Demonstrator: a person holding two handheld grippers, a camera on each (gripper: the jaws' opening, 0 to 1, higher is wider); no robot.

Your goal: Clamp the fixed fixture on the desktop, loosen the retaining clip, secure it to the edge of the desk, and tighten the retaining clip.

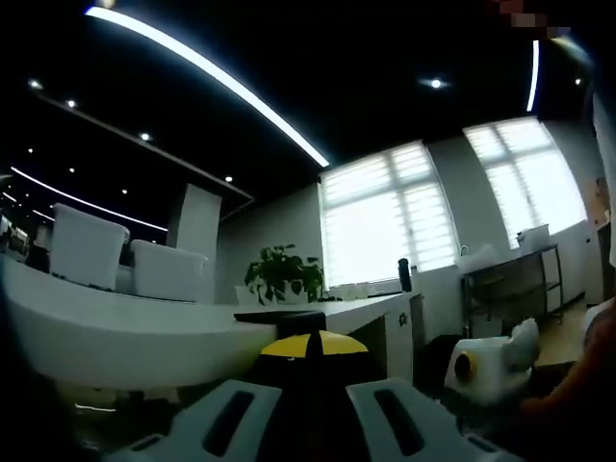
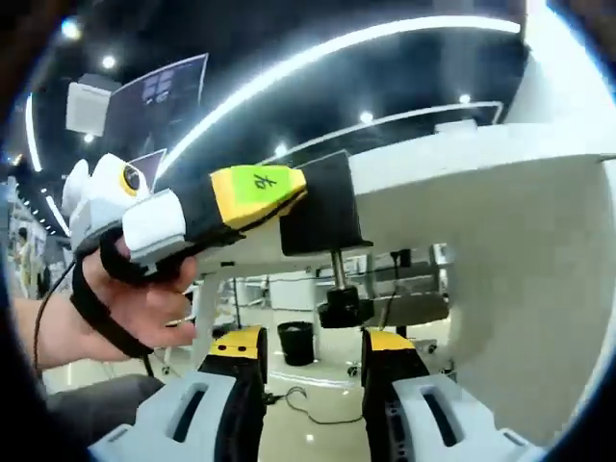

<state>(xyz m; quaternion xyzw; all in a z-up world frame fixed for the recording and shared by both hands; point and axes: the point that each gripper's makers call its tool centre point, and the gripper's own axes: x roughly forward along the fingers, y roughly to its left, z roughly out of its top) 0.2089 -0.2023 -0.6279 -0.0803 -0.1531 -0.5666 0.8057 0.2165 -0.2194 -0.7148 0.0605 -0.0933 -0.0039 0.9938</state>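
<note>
In my right gripper view, the black C-shaped clamp fixture (image 2: 322, 207) sits over the edge of the white surface (image 2: 481, 192). Its threaded screw with the black knob (image 2: 339, 303) hangs beneath the edge, just above and between my right tongs (image 2: 313, 351), whose yellow-tipped jaws stand spread around the knob without touching it. My left tongs (image 2: 252, 188), held in a hand (image 2: 135, 303), are pinching the clamp's body from the left. In my left gripper view, those tongs (image 1: 313, 345) are pressed onto the black fixture (image 1: 279, 316) at the surface's edge (image 1: 125, 332).
</note>
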